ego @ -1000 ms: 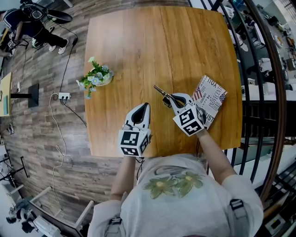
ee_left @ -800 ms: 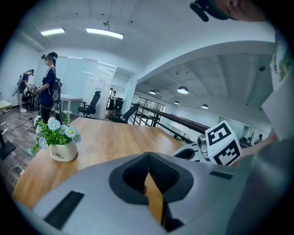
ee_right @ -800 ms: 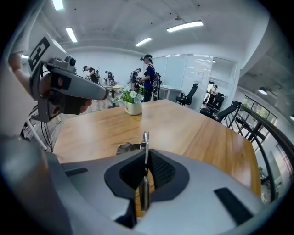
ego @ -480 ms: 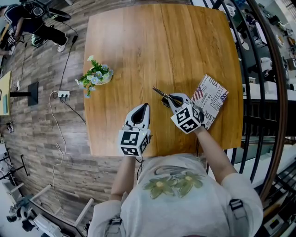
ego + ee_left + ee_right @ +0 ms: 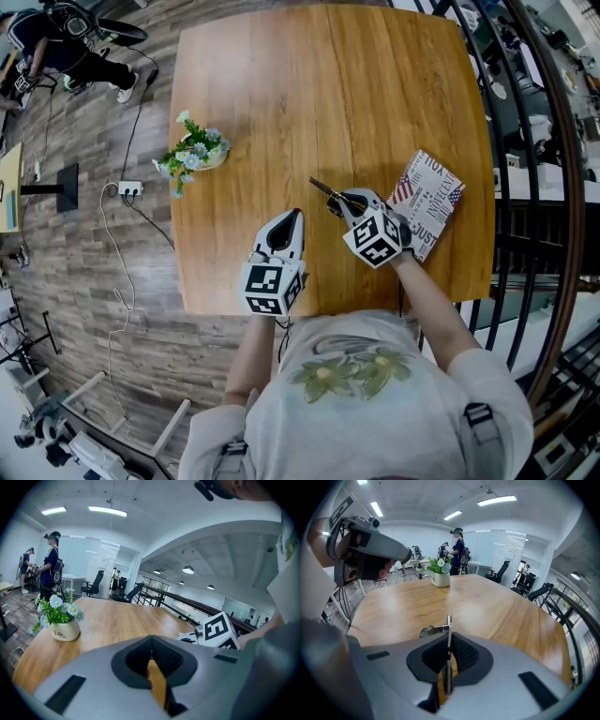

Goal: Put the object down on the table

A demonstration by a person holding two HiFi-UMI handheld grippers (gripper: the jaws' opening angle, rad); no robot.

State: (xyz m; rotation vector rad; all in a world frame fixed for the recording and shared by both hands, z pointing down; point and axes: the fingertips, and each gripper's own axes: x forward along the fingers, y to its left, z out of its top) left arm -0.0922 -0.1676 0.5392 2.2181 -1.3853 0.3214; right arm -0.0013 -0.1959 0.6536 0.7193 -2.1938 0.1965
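Put-down step: right gripper [image 5: 351,203] clenched on scissors [image 5: 325,191] at lower centre, left gripper [image 5: 287,225] closed empty; next, seat them on table [image 5: 328,94] and release.

Grey left tool [image 5: 297,216], pale floral T-shirt [image 5: 375,412]

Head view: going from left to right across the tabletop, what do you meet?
Flower pot → left claw → scissors, gripped in the right claw → booklet.
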